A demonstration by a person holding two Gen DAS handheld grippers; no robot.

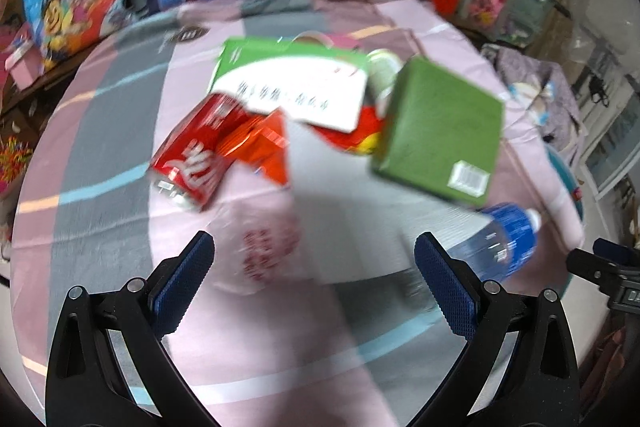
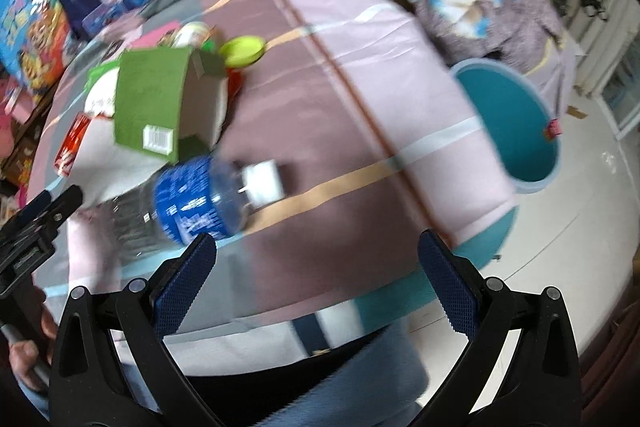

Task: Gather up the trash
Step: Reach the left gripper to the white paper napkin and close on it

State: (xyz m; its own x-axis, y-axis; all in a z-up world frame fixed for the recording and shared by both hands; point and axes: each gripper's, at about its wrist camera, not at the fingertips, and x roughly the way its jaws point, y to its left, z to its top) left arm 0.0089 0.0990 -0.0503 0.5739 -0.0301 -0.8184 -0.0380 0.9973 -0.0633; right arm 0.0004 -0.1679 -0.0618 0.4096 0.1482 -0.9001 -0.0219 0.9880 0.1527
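The left gripper has its jaws spread wide with nothing between them, hovering over the cloth-covered surface. At about 12 o'clock from it lies a flat piece of clear wrapper with red print, though blur makes it hard to read. Further out at 11 o'clock a crushed red can lies on its side, touching an orange-red packet. Beyond them a green and white box rests partly over the packet. At 1 o'clock a green carton with a barcode stands tilted, and at 3 o'clock a clear bottle with a blue label lies on its side near the surface's edge.

The right gripper is also wide open and empty. The bottle lies at its 10 o'clock, just beside the left fingertip, with a small white card touching its far end. The green carton sits at 11 o'clock, and a lime-green lid lies beyond it. At 2 o'clock, off the surface's edge, a teal bin stands open on the floor. The left gripper's tip shows at 9 o'clock.
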